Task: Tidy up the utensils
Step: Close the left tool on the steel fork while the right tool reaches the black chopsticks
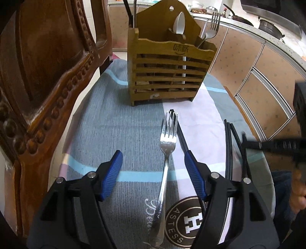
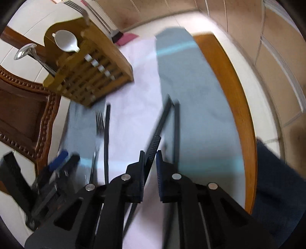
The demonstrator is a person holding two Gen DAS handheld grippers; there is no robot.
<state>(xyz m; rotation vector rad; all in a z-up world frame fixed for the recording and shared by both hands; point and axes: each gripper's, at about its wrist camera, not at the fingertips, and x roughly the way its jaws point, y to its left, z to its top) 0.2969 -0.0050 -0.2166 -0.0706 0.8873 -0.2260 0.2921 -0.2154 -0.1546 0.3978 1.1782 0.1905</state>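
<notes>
Left wrist view: left gripper (image 1: 153, 172) wide open, empty, straddling silver metal fork (image 1: 166, 162) lying flat on grey-pink striped cloth (image 1: 114, 124). Slatted wooden utensil caddy (image 1: 168, 76) stands beyond, well apart. Right gripper (image 2: 150, 166) nearly closed on black chopstick (image 2: 155, 138); second chopstick (image 2: 177, 134) loose beside it. Risk: thin stick pivots or slips in grip; fork handle skids on cloth when pinched.

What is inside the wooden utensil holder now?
The wooden holder holds a white spoon, a fork, and tall handles at the left. Their lower parts are hidden behind the slats.
</notes>
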